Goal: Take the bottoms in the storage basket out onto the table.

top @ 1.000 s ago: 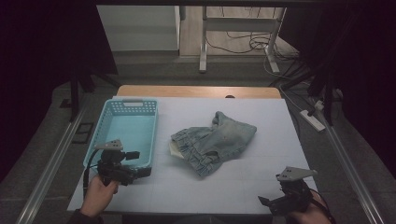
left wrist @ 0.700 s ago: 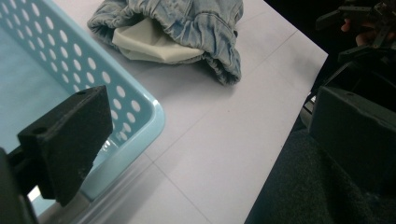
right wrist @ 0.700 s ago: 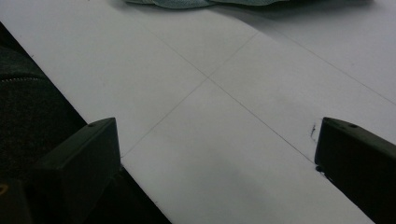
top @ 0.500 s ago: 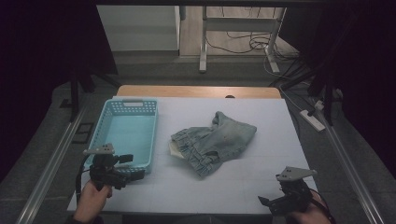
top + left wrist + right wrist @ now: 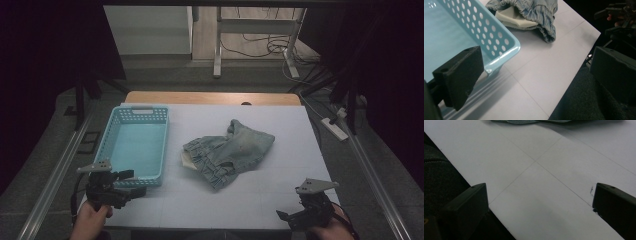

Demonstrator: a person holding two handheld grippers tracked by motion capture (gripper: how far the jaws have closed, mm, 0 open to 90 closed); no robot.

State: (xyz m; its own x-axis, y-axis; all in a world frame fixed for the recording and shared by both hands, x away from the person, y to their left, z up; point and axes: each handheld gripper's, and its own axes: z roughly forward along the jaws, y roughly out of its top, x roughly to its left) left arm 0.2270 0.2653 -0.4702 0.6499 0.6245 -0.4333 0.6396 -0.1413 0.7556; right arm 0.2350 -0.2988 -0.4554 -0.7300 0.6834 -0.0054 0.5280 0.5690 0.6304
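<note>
White table [image 5: 280,200] took up most of the high view, wooden edge at its far side. Light blue perforated basket [image 5: 134,145] sat on the left part of the table, empty inside, handle slot on its far wall. In the left gripper view the basket's near right corner [image 5: 506,47] was rounded and just ahead of the left jaw.

Crumpled denim garment [image 5: 227,152] lay mid-table, right of the basket, near it but apart. Cream lining [image 5: 188,159] poked out at its left edge; the left gripper view showed the same cream piece [image 5: 514,18] tucked under gathered denim [image 5: 539,12].

Left gripper [image 5: 131,182] was at the near left, held by a hand [image 5: 90,220], jaws pointing right, close to the basket's near wall; touching or not, couldn't tell. Jaws spread wide apart, nothing between them, table and basket corner seen in the gap.

Right gripper [image 5: 286,218] was at the near right corner of the table, well apart from the garment, grey plate on top. Jaws also released, wide, bare table between them in the right gripper view, with the garment's near edge [image 5: 524,121] at the top.
</note>
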